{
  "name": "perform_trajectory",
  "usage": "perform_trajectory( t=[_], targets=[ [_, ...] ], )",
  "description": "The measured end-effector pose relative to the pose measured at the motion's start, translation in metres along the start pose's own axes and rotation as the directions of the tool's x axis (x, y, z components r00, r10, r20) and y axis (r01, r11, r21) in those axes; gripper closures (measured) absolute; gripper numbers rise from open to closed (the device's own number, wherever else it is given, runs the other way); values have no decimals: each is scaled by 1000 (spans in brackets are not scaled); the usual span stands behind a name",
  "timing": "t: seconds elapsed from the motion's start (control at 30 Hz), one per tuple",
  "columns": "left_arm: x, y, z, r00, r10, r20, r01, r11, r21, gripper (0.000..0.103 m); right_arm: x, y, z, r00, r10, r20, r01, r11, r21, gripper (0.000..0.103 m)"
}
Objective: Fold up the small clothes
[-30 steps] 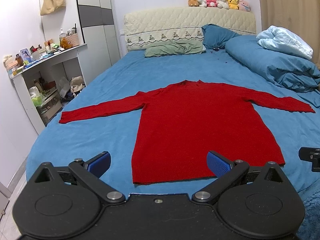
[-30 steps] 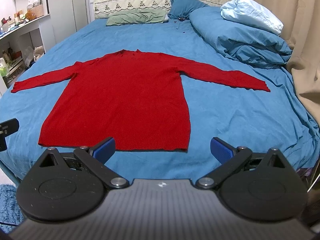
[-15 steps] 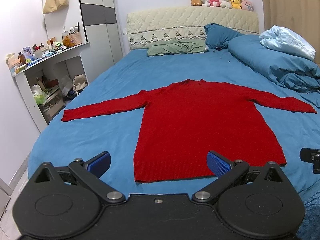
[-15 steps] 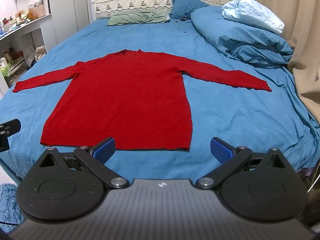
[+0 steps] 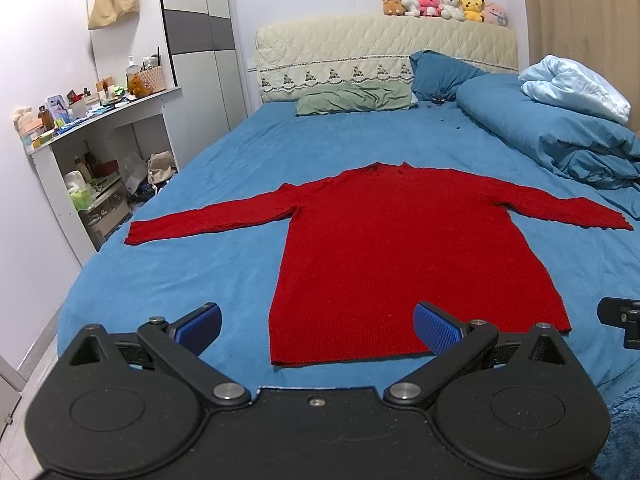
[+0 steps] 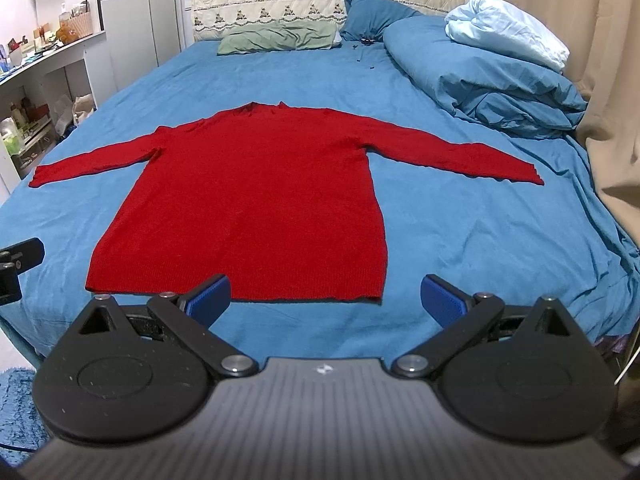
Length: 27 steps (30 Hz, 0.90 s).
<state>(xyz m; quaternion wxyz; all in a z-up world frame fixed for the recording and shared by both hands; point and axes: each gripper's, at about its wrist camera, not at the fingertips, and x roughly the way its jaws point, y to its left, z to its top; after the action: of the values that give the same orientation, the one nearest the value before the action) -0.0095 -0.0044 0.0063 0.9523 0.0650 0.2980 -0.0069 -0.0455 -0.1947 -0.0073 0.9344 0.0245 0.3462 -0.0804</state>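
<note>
Nearest, the left hand-held gripper [image 5: 316, 330] hovers over the foot of the bed [image 5: 168, 280], its blue-padded jaws spread wide and holding nothing. The right hand-held gripper [image 6: 326, 294] hovers beside it on the right, equally wide and empty. Each camera catches a dark edge of the other tool at its frame border.

Just beyond the fingertips lies the sweater [image 5: 400, 256], red knit, spread flat with its hem nearest and collar farthest. Its left sleeve [image 5: 208, 222] stretches toward the left bed edge; its right sleeve [image 6: 452, 152] reaches toward the right. Neither tool touches the fabric.

Compared with a second ago, both views have crept slightly forward: the hem now sits closer to the jaws, and the right tool's left pad now overlaps the hem line in its view. This suggests an approach is under way and no fold has begun.

Farther off are a green pillow [image 5: 356, 98], a heaped blue duvet [image 6: 480, 84] on the right, and a padded headboard [image 5: 384, 56].
</note>
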Motion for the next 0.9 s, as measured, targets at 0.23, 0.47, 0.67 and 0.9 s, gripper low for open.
perform_trajectory(
  t=[0.23,0.47,0.67,0.9],
  targets=[
    [-2,1,0,1000,-2,4,2,1000,0,0,-1,2,-1,1000,2,4,-2,1000,-1,0],
    [-3,1,0,1000,-3,10,3,1000,-1,0,-4,4,-1,1000,6,7,-6,1000,-1,0],
    [-6,2,-1,1000,-6,14,6,1000,-1,0,-6,6,0,1000,7,11,-7,1000,-2,0],
    [-10,7,14,999,-27,34,28,1000,-12,0,-9,4,6,1000,16,27,-16,1000,1,0]
  ],
)
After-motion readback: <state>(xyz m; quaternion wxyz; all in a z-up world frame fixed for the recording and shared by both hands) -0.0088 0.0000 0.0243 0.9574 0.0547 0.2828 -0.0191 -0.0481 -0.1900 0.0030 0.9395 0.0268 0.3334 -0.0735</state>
